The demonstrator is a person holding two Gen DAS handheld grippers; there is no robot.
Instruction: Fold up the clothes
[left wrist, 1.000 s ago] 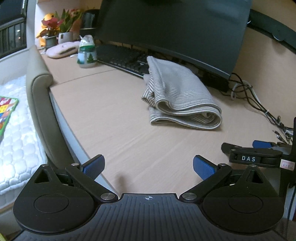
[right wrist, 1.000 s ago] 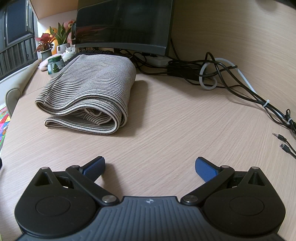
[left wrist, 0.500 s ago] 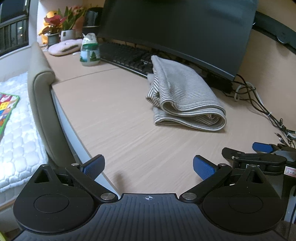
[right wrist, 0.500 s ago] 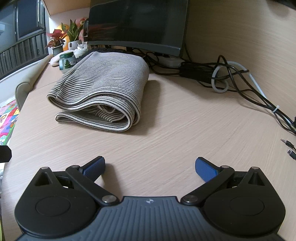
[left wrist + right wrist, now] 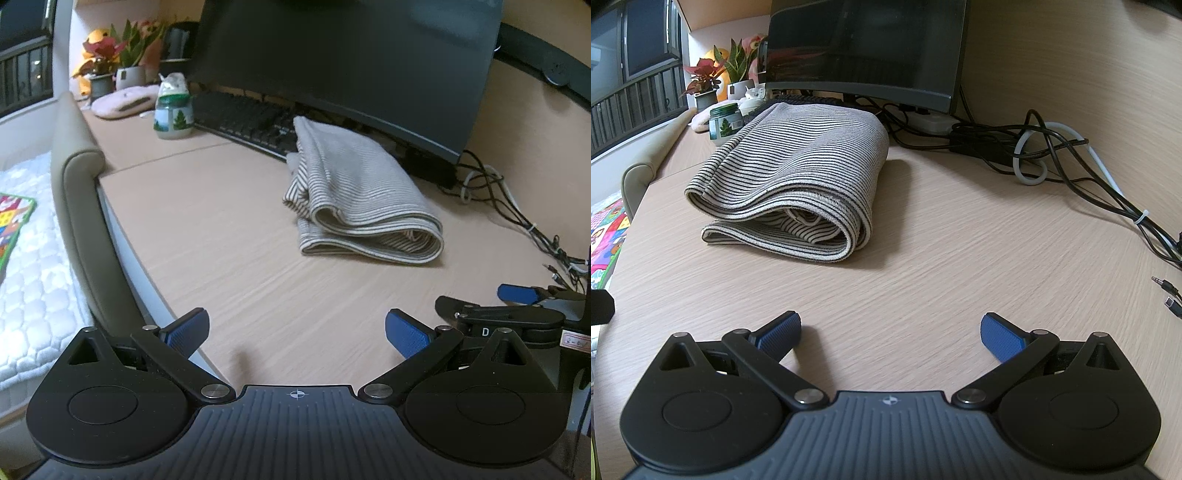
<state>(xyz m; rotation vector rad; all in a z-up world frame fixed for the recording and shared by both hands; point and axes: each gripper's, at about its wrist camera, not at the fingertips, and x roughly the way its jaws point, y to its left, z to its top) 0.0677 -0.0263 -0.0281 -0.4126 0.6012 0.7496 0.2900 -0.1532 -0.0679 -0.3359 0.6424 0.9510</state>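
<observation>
Striped cloth (image 5: 798, 184) lies folded in a thick bundle on the wooden desk (image 5: 960, 251), in front of the big dark monitor (image 5: 864, 44). Its rolled edge faces the right gripper (image 5: 891, 332), and loose layers show inside the fold (the stripes are dark on a pale cloth). Nothing touches the cloth.

Behind the cloth sits a black keyboard (image 5: 243, 118), and the far end of the cloth touches it or lies just beside it. Left of the keyboard stands a small jar with tree pictures (image 5: 173, 118). Past the jar are a pink soft thing (image 5: 123, 104) and potted plants (image 5: 705, 86) by the window. To the right of the cloth, a tangle of black and white cables (image 5: 1045, 155) runs along the wall. Two small plugs (image 5: 1167, 295) lie on the desk near the right edge.

The left gripper (image 5: 295, 332) hangs at the near edge of the desk, its blue fingers (image 5: 186, 330) spread wide with nothing between them. The right gripper is also spread wide and holds nothing. Both are well apart from the cloth, with bare desk between. A padded chair back (image 5: 79, 206) curves by the desk's left side.
</observation>
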